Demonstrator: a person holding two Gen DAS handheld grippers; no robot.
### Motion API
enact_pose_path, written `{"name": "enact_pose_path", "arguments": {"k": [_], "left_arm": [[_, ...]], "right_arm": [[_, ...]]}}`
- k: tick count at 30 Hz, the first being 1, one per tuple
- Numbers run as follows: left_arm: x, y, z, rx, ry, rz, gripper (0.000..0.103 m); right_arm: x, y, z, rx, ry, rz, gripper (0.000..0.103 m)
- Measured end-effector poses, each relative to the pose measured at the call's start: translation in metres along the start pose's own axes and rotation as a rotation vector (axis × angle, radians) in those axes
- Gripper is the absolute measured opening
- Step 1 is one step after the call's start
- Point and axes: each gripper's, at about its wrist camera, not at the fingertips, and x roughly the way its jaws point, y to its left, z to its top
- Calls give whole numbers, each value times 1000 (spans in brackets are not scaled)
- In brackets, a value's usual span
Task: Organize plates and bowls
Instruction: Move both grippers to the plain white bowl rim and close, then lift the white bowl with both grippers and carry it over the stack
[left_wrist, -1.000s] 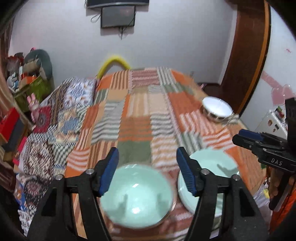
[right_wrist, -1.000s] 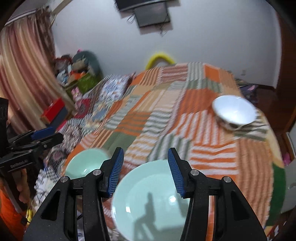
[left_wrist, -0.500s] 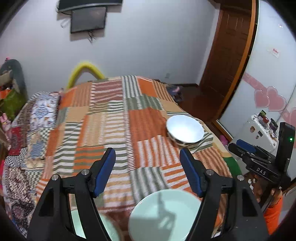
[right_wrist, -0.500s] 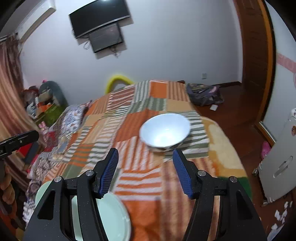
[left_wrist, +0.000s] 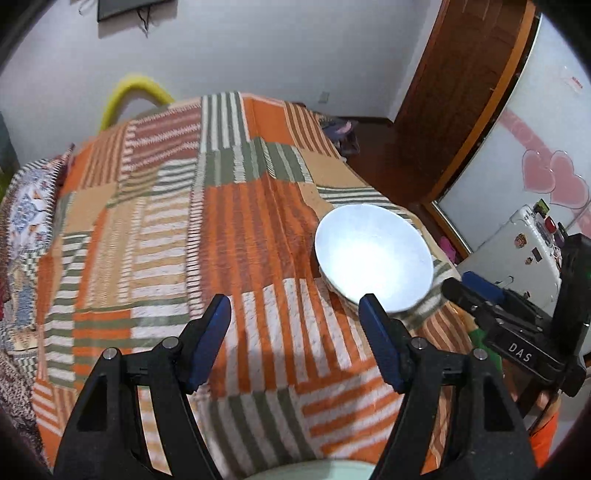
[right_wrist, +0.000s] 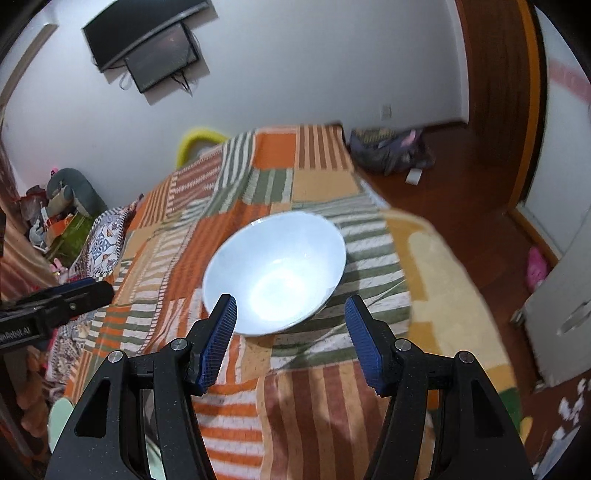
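A white bowl (right_wrist: 275, 273) sits on the striped patchwork bedspread (right_wrist: 325, 398) near the bed's right edge; it also shows in the left wrist view (left_wrist: 373, 258). My right gripper (right_wrist: 291, 314) is open and empty, just short of the bowl's near rim. My left gripper (left_wrist: 295, 325) is open and empty, left of the bowl. A pale green plate's rim (left_wrist: 314, 470) peeks in at the bottom of the left wrist view, and a green edge (right_wrist: 59, 421) shows at lower left in the right wrist view.
The right gripper's body (left_wrist: 517, 332) is beside the bowl in the left wrist view. A wooden door (left_wrist: 461, 92), a small white fridge (left_wrist: 517, 251), a bag on the floor (right_wrist: 388, 147) and clutter at the left (right_wrist: 55, 206) surround the bed.
Both grippers have moved forward and right, from the green bowl and plate toward the white bowl, which is now much closer. The green dishes have dropped nearly out of view.
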Motion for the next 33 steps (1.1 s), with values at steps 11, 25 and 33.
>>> {"name": "enact_pose_path", "arguments": {"k": [11,25,33], "left_arm": [[81,-1,25,5,88,-62,40],[118,-15,26,50,145,-110,8],[82,-14,14,51,116,-95,8]], "right_arm": [[54,-29,5,84,99,-22,19],[48,-24,3,31,94,-21,18],[30,-7,6,23,74,6,18]]}}
